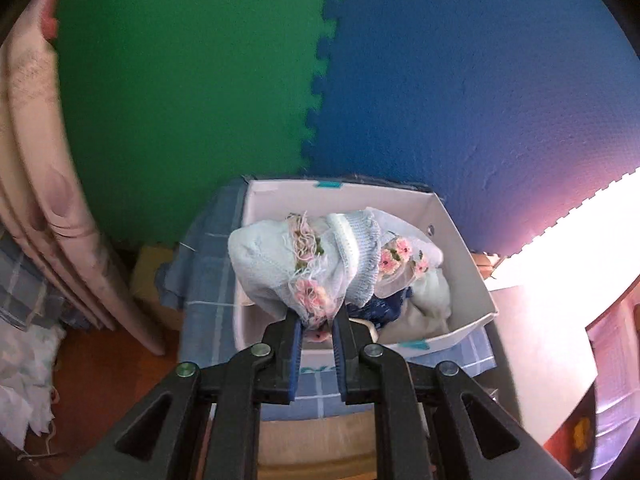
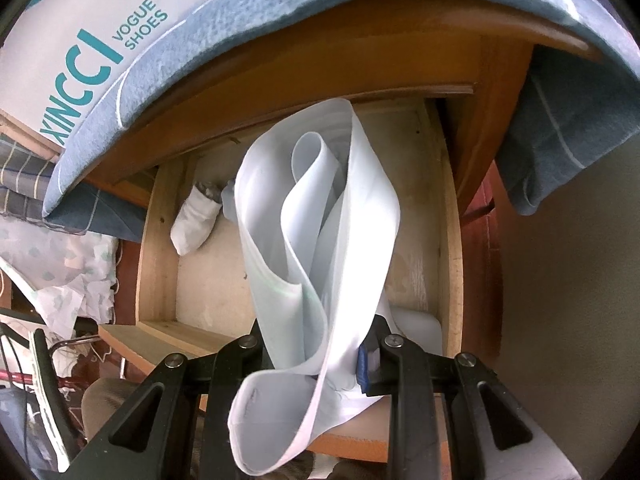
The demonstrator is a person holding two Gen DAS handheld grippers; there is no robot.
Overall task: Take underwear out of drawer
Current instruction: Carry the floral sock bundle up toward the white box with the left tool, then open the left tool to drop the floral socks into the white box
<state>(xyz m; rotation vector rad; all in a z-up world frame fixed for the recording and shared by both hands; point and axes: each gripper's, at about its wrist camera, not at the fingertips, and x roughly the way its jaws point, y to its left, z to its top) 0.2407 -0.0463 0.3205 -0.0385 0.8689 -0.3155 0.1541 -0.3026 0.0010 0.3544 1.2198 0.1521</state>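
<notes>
Green foam mat (image 1: pixel 180 100), blue foam mat (image 1: pixel 460 100), wooden floor (image 1: pixel 100 368)

An open wooden drawer (image 2: pixel 450 240) carries a rolled white sock (image 2: pixel 194 222) on its pale floor at about ten o'clock. Above it, at twelve o'clock, the tabletop's blue checked cloth (image 1: pixel 208 264) bears a white shoebox (image 1: pixel 460 248).

In the right wrist view, the drawer (image 2: pixel 404 264) stands open at centre frame. Its middle is filled by a hanging pale cloth (image 2: pixel 320 240); bare floor is left at the lower left and right of it. A sock (image 2: pixel 194 220) lies at upper left. The table (image 2: pixel 304 68) edge overhangs the back. In the left wrist view, the box (image 1: pixel 460 264) is crowded with garments (image 1: pixel 312 264).
</notes>
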